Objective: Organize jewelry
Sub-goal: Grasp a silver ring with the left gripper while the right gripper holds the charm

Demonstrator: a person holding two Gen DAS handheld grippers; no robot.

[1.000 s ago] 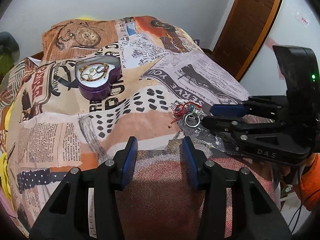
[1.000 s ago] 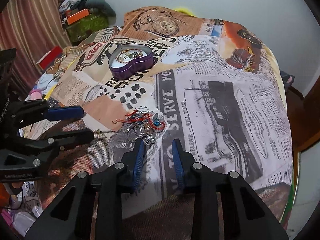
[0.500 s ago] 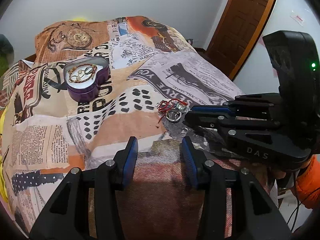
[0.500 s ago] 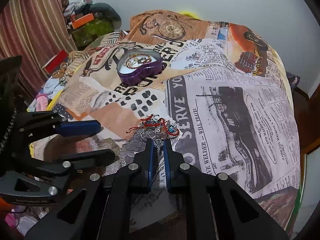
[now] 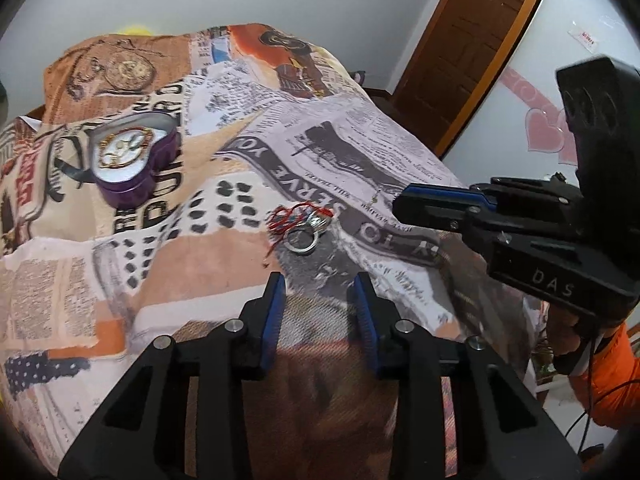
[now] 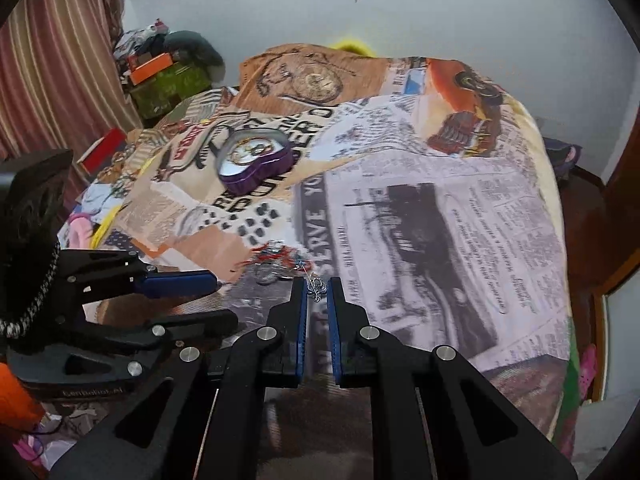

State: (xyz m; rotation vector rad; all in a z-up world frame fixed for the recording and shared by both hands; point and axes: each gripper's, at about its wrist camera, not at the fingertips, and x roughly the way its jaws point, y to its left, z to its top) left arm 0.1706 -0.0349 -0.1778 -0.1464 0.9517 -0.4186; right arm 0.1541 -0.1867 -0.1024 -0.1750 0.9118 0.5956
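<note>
1. The bedspread shows a newspaper-collage print in cream, tan, orange and black.
2. The heart-shaped tin is purple outside, silver inside.
3. The jewelry pile mixes red cord, silver rings and blue beads.
4. The door is brown wood.
5. The curtain has maroon stripes.

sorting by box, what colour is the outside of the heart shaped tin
Purple, with a silvery inside; the heart-shaped tin shows best in the left wrist view.

One heart-shaped tin, one tangled pile of jewelry, one printed bedspread, and two hand-held grippers.
</note>
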